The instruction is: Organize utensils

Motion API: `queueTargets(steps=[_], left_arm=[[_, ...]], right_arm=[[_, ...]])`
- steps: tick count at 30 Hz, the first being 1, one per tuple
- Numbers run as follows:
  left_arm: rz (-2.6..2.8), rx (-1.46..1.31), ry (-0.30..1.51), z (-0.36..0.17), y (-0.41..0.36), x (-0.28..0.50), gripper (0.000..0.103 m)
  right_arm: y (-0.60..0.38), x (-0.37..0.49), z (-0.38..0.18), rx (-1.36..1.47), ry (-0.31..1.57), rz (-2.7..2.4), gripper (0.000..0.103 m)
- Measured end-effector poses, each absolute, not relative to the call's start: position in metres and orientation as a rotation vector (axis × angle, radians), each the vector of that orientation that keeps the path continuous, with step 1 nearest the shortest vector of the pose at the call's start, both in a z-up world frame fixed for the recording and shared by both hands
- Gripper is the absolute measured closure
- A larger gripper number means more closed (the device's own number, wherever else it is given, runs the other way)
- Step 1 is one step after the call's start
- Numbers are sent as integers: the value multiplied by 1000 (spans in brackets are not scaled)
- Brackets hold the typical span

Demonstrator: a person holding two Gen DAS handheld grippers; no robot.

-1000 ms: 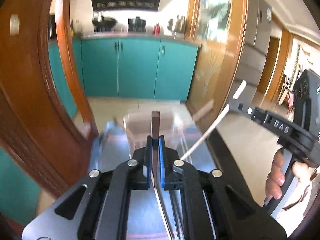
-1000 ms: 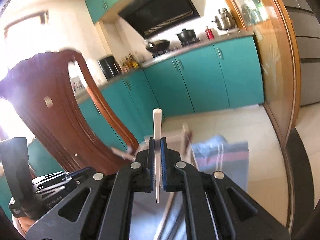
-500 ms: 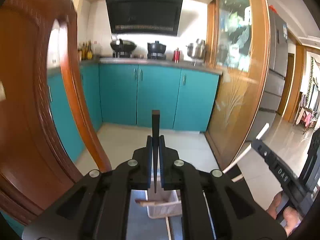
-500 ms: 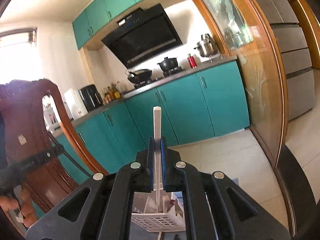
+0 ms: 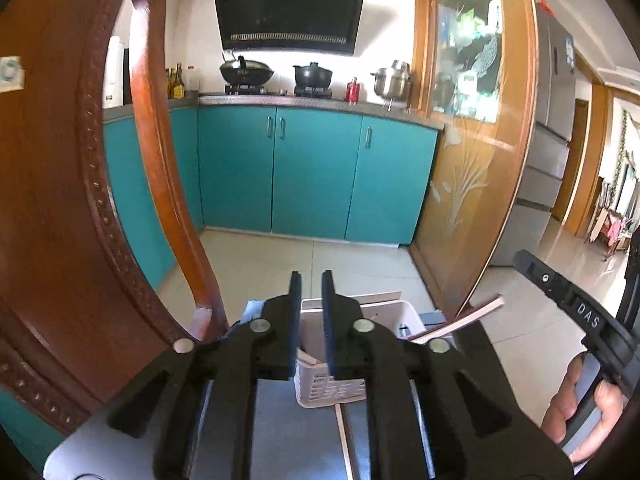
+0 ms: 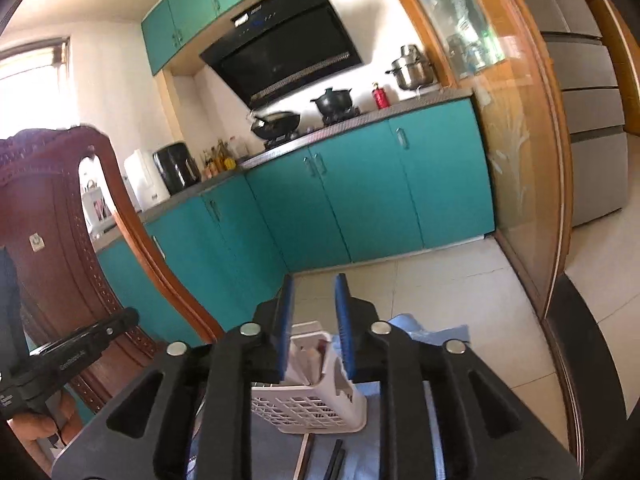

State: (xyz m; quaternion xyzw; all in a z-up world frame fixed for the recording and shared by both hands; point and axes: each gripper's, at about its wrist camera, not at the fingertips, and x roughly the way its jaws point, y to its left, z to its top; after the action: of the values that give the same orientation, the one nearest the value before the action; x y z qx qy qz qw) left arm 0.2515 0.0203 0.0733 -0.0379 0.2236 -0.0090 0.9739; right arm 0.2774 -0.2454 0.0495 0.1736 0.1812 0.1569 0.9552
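A white slotted utensil basket (image 5: pixel 336 384) stands on a blue cloth; it also shows in the right wrist view (image 6: pixel 308 404). Utensil handles stick up inside it (image 6: pixel 310 356). My left gripper (image 5: pixel 309 284) is open and empty above the basket. My right gripper (image 6: pixel 314 284) is open and empty above the basket too. A pale stick (image 5: pixel 460 320) leans out at the basket's right side. More loose sticks (image 6: pixel 320 460) lie on the cloth in front of the basket.
A carved wooden chair back (image 5: pixel 80 200) stands close on the left, also in the right wrist view (image 6: pixel 52 240). The blue cloth (image 6: pixel 432 340) covers the tabletop. The table's dark edge (image 6: pixel 576 320) runs on the right. Teal kitchen cabinets (image 5: pixel 312 176) are beyond.
Both grippers have opened: the dark chopstick has left my left gripper and the white one my right. Both cameras now look down at the basket from closer.
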Motion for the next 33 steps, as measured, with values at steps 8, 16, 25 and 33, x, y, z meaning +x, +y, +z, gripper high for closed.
queueTargets(steps=[8,16,25,33], left_arm=[[-108,-154,459,55,21,181,74],[-156,-118,1002,-117,-27,222,74],[-116,-79,1065,-150,-41,224,91],[-147,-236,982,-112,-15,178,91]], right_arm=[[-317,242,7,539,405,113,59],[-304,291,-89,522,952,25,59],[-209,298,-120,237,1097,186,57],[-185,295,-136,152,1156,190,55]])
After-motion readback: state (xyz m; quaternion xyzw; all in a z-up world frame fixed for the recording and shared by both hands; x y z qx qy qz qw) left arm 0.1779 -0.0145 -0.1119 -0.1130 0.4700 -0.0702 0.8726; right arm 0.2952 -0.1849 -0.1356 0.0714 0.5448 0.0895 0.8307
